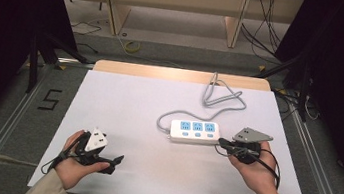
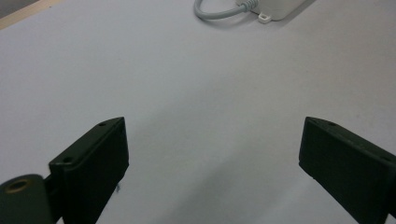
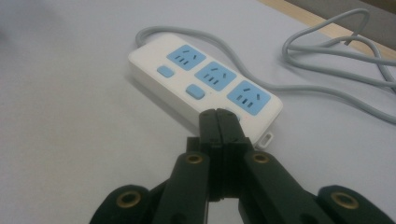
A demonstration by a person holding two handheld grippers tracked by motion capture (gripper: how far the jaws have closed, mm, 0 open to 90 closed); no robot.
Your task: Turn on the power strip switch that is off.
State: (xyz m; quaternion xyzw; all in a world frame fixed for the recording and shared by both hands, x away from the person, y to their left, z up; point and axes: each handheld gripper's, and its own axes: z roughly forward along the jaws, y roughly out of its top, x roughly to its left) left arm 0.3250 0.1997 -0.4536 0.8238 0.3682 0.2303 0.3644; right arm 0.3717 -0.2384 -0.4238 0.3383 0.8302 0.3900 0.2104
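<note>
Our clenched right gripper (image 3: 218,116) presses at the power strip (image 3: 205,86) switch; pushing off-centre could skid the strip. Our left gripper (image 2: 212,149) rests released.

A white power strip (image 1: 195,132) lies flat on the white desk (image 1: 123,110), toward its right half, its long side running left to right in the high view. Its top carries three light-blue socket faces in a row and, along the near edge, a row of small light-blue switch buttons, two of them clear in the right gripper view (image 3: 205,86). A small mounting tab sticks out at an end corner. A grey cord (image 1: 217,100) leaves the strip's left end, curves round behind it and runs in loose loops toward the desk's far edge.
</note>
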